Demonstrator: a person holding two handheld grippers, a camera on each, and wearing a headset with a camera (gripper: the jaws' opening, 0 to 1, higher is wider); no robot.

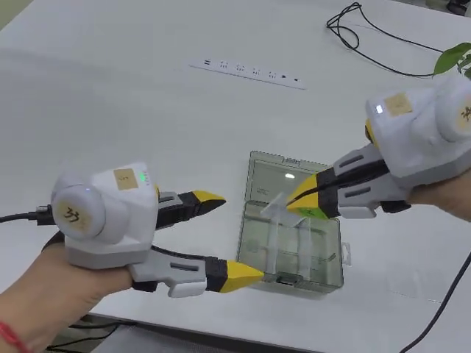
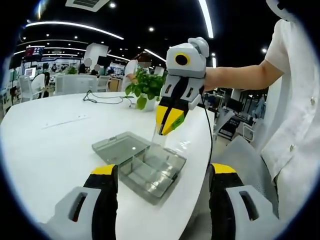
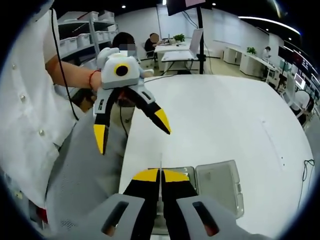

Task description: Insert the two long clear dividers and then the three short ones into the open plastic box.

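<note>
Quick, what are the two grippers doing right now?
Left gripper: open, empty.
Right gripper: shut on a clear divider.

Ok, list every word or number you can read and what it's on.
"33", blurred and uncertain: round end cap of the left gripper.
Tan stickers on the left gripper and right gripper: too small to read.
Mark on the right gripper's cap: blurred, unreadable.
Power strip markings: too small.
Plastic box: no text visible.
</note>
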